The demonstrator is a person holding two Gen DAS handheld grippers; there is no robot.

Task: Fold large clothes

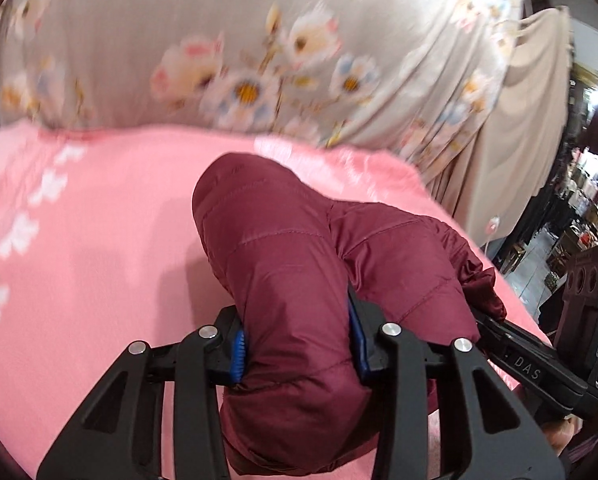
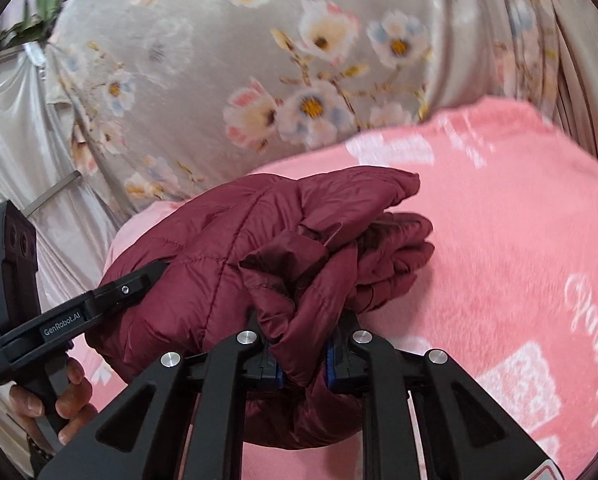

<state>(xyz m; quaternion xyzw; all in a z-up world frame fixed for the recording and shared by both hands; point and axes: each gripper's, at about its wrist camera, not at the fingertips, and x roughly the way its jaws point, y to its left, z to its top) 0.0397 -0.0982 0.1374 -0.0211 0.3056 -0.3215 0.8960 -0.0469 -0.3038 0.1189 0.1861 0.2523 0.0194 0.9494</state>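
A maroon quilted puffer jacket (image 1: 287, 264) is bunched into a thick folded bundle above a pink blanket (image 1: 99, 240). My left gripper (image 1: 297, 354) is shut on one end of the bundle, blue pads pressed into it. My right gripper (image 2: 303, 364) is shut on the other end of the jacket (image 2: 259, 248), where several folded layers stick out to the right. The left gripper also shows in the right wrist view (image 2: 99, 304) at the left, reaching into the bundle, held by a hand. The right gripper shows at the right edge of the left wrist view (image 1: 531, 364).
The pink blanket (image 2: 519, 240) with white print covers the surface under the jacket. A grey floral curtain (image 1: 259, 60) hangs close behind it, also in the right wrist view (image 2: 259, 80). Shelves with goods (image 1: 591, 200) stand at the far right.
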